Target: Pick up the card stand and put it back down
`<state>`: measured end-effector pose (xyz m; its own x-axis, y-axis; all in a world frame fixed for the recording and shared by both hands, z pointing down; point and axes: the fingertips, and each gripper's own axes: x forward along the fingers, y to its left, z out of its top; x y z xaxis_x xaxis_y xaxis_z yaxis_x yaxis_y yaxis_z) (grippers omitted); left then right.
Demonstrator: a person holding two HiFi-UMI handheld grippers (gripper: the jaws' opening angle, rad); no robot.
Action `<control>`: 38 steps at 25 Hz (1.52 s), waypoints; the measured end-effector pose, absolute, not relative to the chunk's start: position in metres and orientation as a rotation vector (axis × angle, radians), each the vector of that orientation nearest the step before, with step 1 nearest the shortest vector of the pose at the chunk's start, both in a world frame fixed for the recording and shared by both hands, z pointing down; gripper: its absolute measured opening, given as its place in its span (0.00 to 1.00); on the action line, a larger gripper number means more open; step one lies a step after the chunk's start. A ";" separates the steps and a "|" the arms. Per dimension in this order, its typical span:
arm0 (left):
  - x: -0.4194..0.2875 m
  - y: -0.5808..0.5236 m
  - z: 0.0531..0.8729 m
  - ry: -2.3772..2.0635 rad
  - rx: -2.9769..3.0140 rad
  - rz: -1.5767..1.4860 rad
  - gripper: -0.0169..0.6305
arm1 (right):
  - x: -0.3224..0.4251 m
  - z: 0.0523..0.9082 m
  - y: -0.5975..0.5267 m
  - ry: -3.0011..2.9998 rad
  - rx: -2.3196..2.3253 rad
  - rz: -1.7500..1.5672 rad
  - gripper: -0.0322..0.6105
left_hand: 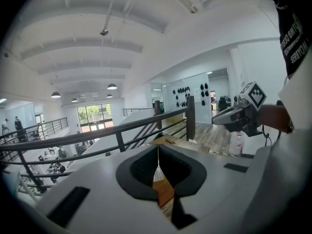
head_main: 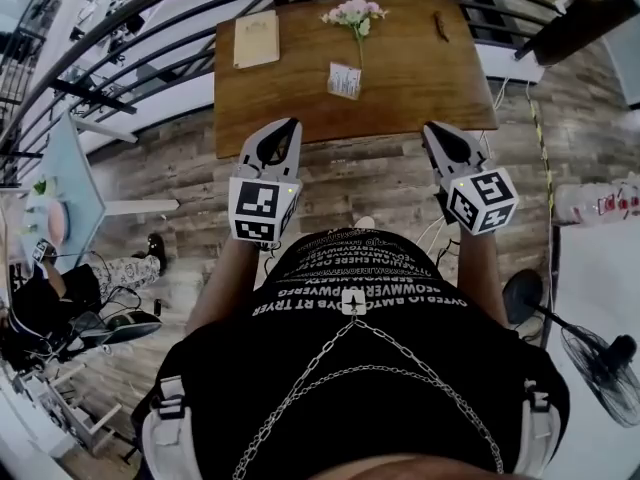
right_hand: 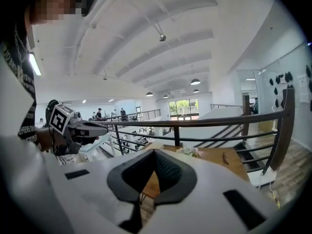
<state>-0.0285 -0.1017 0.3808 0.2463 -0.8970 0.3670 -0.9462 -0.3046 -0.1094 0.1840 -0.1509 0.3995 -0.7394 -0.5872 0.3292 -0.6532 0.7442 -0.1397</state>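
Observation:
The card stand (head_main: 344, 80) is a small white card with a stem of pink flowers (head_main: 353, 12) rising behind it. It stands near the middle of the wooden table (head_main: 420, 88). My left gripper (head_main: 290, 125) hovers at the table's near edge, left of the card and short of it, jaws shut with nothing between them. My right gripper (head_main: 432, 128) is level with it at the near edge on the right, also shut and empty. In the left gripper view the card (left_hand: 157, 175) shows through the gap below the closed tips (left_hand: 157, 147). The right gripper view shows the flowers (right_hand: 189, 151) beyond its tips (right_hand: 154, 152).
A tan notebook (head_main: 256, 38) lies at the table's far left and a small brown object (head_main: 441, 26) at its far right. A dark metal railing (head_main: 130, 28) runs behind the table. A floor fan (head_main: 600, 363) stands at the lower right, a pale desk (head_main: 75, 183) at the left.

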 end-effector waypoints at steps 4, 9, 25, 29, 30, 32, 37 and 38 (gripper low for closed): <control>-0.019 -0.111 0.387 -1.763 2.350 0.580 0.07 | 0.191 0.403 -0.163 -2.693 0.947 0.371 0.07; 0.003 -0.123 0.387 -1.745 2.364 0.607 0.07 | 0.217 0.413 -0.172 -2.688 0.972 0.433 0.07; -0.019 -0.117 0.408 -1.718 2.317 0.594 0.07 | 0.200 0.446 -0.183 -2.611 0.960 0.477 0.07; -0.031 -0.136 0.408 -1.689 2.351 0.588 0.07 | 0.185 0.460 -0.190 -2.579 0.982 0.498 0.07; -0.033 -0.143 0.405 -1.687 2.368 0.578 0.07 | 0.182 0.463 -0.193 -2.570 0.987 0.505 0.07; -0.038 -0.158 0.395 -1.689 2.398 0.558 0.07 | 0.177 0.473 -0.200 -2.544 0.997 0.520 0.07; -0.059 -0.179 0.392 -1.675 2.413 0.563 0.07 | 0.163 0.489 -0.223 -2.501 1.031 0.544 0.07; -0.064 -0.181 0.395 -1.669 2.404 0.569 0.07 | 0.160 0.491 -0.227 -2.501 1.036 0.549 0.07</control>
